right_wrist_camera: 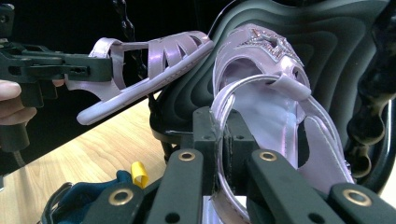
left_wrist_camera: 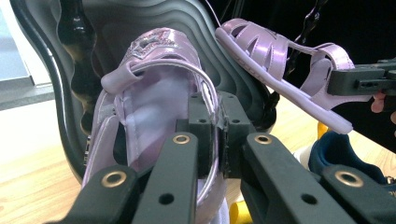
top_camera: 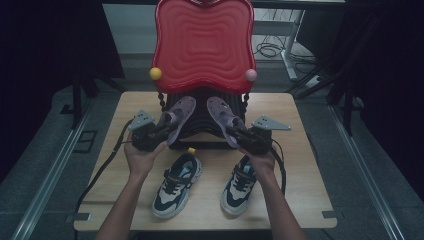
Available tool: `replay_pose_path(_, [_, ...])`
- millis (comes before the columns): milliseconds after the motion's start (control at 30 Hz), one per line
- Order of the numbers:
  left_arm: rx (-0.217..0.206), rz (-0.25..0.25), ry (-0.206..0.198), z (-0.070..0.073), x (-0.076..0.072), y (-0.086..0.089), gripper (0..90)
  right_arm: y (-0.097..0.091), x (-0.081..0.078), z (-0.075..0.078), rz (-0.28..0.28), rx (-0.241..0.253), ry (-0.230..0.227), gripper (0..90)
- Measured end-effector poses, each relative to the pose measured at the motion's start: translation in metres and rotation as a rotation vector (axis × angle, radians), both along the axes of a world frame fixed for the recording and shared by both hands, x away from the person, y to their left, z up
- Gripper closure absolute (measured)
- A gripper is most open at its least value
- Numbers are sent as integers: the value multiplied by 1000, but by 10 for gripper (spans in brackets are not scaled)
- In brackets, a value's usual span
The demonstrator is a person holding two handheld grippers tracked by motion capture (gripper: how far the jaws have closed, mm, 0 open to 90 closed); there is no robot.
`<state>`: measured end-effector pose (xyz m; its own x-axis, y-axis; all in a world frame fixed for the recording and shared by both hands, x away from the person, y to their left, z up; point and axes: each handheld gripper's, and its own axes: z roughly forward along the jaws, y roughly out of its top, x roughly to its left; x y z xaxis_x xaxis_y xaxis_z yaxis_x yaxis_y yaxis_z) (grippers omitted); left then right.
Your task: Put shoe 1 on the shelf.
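Two lilac sandals are held up against the black lower shelf (top_camera: 200, 129) of a rack. My left gripper (top_camera: 164, 126) is shut on the heel strap of the left sandal (top_camera: 181, 112); in the left gripper view the jaws (left_wrist_camera: 212, 126) pinch that strap, with the sandal (left_wrist_camera: 154, 98) toe-up on the shelf. My right gripper (top_camera: 233, 131) is shut on the heel strap of the right sandal (top_camera: 221, 111); in the right gripper view the jaws (right_wrist_camera: 219, 135) clamp the strap of that sandal (right_wrist_camera: 266, 93). Each gripper view also catches the other sandal (left_wrist_camera: 280, 60) (right_wrist_camera: 149, 65), tilted in the air.
A red wavy shelf (top_camera: 204, 42) tops the rack, with a yellow knob (top_camera: 155, 73) and a pink knob (top_camera: 251, 75). A pair of navy-and-white sneakers (top_camera: 177, 184) (top_camera: 240, 184) stands on the wooden table (top_camera: 300, 165) near the person's forearms. Dark floor surrounds the table.
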<state>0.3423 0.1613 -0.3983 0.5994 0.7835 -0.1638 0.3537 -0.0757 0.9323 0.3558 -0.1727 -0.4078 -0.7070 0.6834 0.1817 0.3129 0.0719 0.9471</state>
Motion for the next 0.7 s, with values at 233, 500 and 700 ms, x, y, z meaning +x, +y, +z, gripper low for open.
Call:
replay_pose_path(233, [-6,11,-5,-2,7,-5,856,8,7,4,-24,-17,-14,861])
replay_pose_path(500, [0,5,-19,-1,16,-14,856,15,17,3,-45,-30,-15,861])
replay_pose_path(700, [-2,8,-35,1,22,-18,856,18,21,4,-60,-40,-23,861])
